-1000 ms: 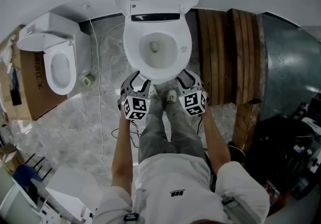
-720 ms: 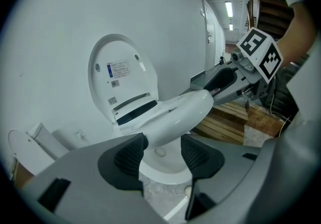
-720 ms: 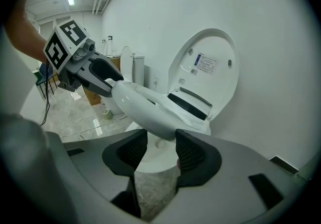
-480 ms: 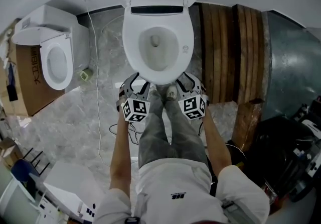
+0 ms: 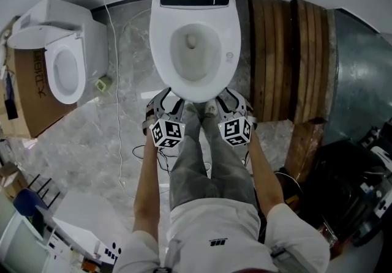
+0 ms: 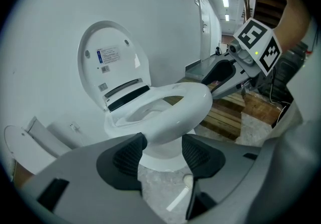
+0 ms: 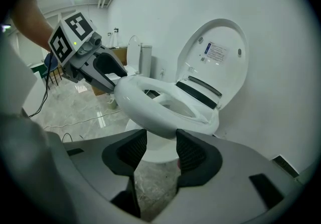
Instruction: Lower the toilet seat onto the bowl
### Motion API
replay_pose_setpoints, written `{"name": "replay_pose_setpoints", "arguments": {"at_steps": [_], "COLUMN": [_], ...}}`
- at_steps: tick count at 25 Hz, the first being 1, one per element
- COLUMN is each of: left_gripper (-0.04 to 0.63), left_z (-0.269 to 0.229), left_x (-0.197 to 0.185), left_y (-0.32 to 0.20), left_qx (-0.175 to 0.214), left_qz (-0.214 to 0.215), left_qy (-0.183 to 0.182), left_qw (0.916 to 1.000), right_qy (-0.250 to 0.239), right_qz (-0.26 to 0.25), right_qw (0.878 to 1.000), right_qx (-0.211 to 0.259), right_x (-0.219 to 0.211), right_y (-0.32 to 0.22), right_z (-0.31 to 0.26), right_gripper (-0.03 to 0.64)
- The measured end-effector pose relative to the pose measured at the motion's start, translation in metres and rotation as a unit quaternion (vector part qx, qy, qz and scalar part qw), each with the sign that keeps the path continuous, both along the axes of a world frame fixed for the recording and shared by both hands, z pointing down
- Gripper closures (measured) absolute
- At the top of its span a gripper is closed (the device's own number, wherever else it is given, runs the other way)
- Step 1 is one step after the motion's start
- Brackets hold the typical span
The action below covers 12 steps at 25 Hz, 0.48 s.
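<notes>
the main risk now is disturbing a toilet seat (image 5: 160, 51) that already looks settled: it lies flat over the bowl (image 5: 196, 67) with the lid (image 6: 113, 62) standing upright behind it, so if you draw back carelessly a jaw tip could catch under the front rim and flip the seat up or knock it sideways. i judge a second risk from the gripper views, where i cannot tell whether the seat's front edge rests fully on the bowl or sits a hair above it; if a gap remains, letting go would drop it with a slap. the loose cable (image 5: 120, 143) on the floor beside your left leg could also snag a foot as you step away. your left claw (image 6: 163, 142) is released, its jaws have just been opening, and the seat's front rim sits just beyond and between their tips with the pads clear of it. your right claw (image 7: 160, 140) is released too, jaws apart, with the same rim just past its tips and nothing pressed between the pads. both claws flank the seat's front edge, left and right of its nose, aimed down at it.
</notes>
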<state>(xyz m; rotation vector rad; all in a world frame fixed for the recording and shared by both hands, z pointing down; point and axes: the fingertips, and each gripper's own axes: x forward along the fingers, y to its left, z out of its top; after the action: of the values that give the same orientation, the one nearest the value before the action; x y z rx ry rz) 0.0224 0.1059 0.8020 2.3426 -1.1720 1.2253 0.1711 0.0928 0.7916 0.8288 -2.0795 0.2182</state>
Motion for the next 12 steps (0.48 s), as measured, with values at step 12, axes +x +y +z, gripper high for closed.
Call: {"name": "replay_pose_setpoints", "arguments": {"at_steps": [12], "left_gripper": [0.333], "left_z": [0.058], "left_x": [0.0], "left_y": [0.021], "left_qx": [-0.023], "left_qz": [0.014], "left_qy": [-0.022], "left_qw": [0.9994], "right_qy": [0.023], "right_qz": [-0.014], "right_qw": [1.0], "right_qx": [-0.013], "right_x": [0.001], "right_y": [0.019], "right_z": [0.057], "right_gripper": [0.43]}}
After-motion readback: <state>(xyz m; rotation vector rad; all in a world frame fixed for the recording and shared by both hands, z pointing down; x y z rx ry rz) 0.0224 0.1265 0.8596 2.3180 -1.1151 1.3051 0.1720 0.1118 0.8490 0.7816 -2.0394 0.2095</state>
